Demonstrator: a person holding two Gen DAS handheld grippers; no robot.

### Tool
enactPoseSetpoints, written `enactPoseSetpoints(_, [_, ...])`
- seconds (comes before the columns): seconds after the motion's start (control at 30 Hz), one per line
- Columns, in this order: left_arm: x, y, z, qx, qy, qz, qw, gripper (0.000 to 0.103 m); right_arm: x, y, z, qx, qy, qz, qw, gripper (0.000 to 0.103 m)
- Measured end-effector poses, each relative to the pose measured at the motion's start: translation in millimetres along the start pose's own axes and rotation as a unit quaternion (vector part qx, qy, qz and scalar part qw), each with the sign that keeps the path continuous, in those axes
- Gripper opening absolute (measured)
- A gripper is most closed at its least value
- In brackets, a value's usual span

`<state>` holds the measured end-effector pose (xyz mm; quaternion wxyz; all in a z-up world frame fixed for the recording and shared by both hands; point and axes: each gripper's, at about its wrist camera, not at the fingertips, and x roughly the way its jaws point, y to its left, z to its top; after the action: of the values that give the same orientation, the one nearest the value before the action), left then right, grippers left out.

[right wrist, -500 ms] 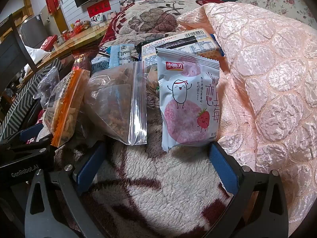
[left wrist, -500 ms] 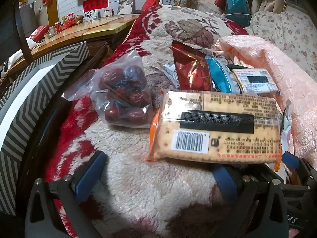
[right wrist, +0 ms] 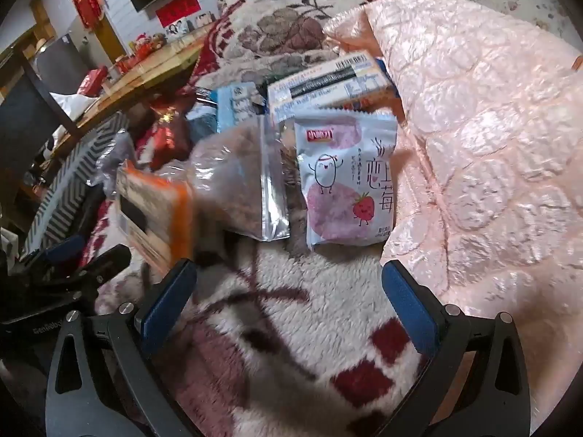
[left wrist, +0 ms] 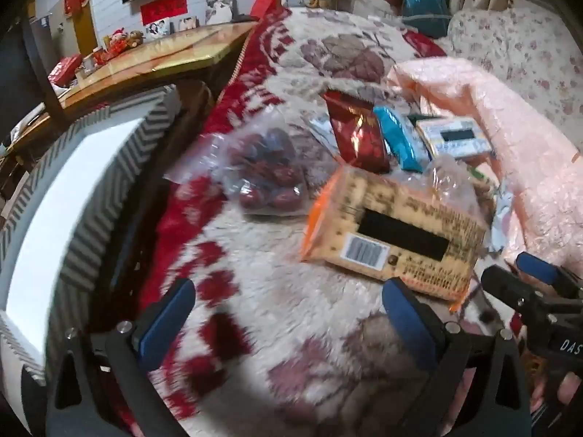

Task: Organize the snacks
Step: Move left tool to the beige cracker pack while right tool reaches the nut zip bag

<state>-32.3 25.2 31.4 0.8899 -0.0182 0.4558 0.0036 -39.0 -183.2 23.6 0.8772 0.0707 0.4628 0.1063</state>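
Both grippers, left [left wrist: 288, 313] and right [right wrist: 288, 291], hang wide and empty over the blanket [left wrist: 291, 327], likely choosing a first pick. The snacks lie heaped mid-blanket against the pink quilt [right wrist: 492, 145]: cracker pack [left wrist: 397, 233], dates bag [left wrist: 271, 174], strawberry packet [right wrist: 346, 182]. The striped box [left wrist: 65, 218] waits beside the blanket's left edge, probably their destination.

Each gripper, left [left wrist: 288, 313] and right [right wrist: 288, 295], is built of black angular frames; blue pads [right wrist: 410, 309] are fitted inside, and silver screws [left wrist: 452, 326] are seen.
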Motion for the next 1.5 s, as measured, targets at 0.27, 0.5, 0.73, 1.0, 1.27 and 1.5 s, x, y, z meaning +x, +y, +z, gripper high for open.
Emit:
enactPoseSetpoints(0.27, [-17,23,-3,-0.028,-0.002,0.002,0.9996,0.103,-26,15,6,-0.042,-0.022,0.035,0.998,0.102])
enactPoseSetpoints(0.5, [-16,28,-2,-0.039,0.01,0.011,0.9991,0.103,-21,33,44,-0.107,-0.058,-0.048,0.991,0.102])
enactPoseSetpoints(0.73, [-12,36,-2,-0.051,0.023,0.016,0.9983,0.103,8,51,50,-0.179,-0.006,-0.097,0.979,0.102])
enactPoseSetpoints(1.0, [-14,42,2,-0.068,0.023,0.012,0.9973,0.103,3,81,2,-0.215,0.042,-0.02,0.975,0.102])
enactPoseSetpoints(1.27, [-9,19,9,-0.065,0.041,-0.026,0.9967,0.103,-34,45,11,-0.157,0.014,0.006,0.988,0.102])
enactPoseSetpoints(1.5, [5,-17,18,-0.027,0.051,-0.033,0.9978,0.103,-38,22,21,-0.114,0.013,0.003,0.993,0.102])
